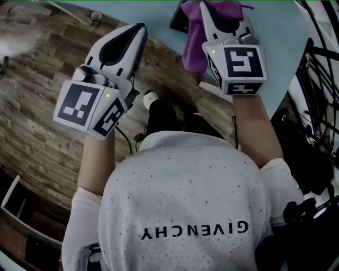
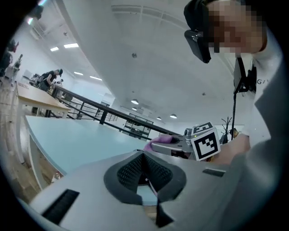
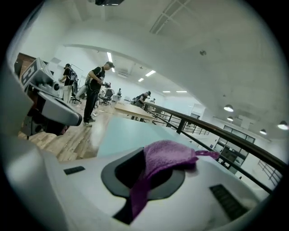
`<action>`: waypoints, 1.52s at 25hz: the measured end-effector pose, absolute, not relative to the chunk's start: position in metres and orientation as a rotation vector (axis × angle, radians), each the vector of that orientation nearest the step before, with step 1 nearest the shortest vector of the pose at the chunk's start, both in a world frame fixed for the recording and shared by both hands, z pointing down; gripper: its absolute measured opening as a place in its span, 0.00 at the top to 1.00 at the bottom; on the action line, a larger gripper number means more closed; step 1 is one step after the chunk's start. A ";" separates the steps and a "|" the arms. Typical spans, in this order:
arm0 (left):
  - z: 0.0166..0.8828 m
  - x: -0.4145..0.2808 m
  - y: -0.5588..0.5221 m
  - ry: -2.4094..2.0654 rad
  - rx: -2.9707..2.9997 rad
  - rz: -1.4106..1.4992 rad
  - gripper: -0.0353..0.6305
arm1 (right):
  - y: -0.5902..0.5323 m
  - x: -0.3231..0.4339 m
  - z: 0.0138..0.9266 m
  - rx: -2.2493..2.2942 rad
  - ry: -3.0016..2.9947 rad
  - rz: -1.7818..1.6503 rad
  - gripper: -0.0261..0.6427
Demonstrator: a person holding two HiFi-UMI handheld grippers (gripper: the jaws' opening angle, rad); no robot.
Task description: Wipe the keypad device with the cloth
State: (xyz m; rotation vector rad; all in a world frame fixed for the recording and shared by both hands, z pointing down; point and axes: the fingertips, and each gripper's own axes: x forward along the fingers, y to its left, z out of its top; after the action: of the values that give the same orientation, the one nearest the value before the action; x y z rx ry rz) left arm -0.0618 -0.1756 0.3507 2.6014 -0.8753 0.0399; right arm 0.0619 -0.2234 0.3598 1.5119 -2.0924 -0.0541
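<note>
- Your right gripper [image 1: 212, 10] is clamped on the purple cloth [image 1: 193, 50], raised over the table [image 1: 275, 32].
- Your left gripper [image 1: 139, 30] is closed on nothing.
- The dark keypad device [image 1: 177, 18] lies partly behind the cloth; all wiping seemingly remains.

One word can be read — "GIVENCHY", in dark letters across the person's white shirt [image 1: 190, 211], seen upside down.
</note>
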 end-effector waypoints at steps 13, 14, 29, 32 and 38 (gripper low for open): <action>0.401 -0.027 -0.177 -0.735 2.534 0.071 0.95 | -0.212 0.120 0.406 1.432 -1.710 -0.225 0.93; 0.402 -0.024 -0.177 -0.735 2.538 0.082 0.95 | -0.209 0.128 0.406 1.447 -1.695 -0.213 0.93; 0.396 -0.009 -0.167 -0.702 2.548 0.043 0.95 | -0.195 0.167 0.392 1.618 -1.667 -0.144 0.93; 0.399 -0.015 -0.166 -0.704 2.523 0.022 0.95 | -0.206 0.109 0.382 1.531 -1.882 -0.248 0.93; 0.394 -0.033 -0.154 -0.748 2.504 0.056 0.95 | -0.218 0.035 0.406 1.289 -1.999 -0.295 0.93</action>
State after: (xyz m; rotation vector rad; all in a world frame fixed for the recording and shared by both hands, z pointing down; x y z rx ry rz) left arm -0.0331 -0.1543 0.3943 2.5038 -0.7480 0.0560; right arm 0.0350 -0.2179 0.4058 1.2892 -1.9988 -0.2950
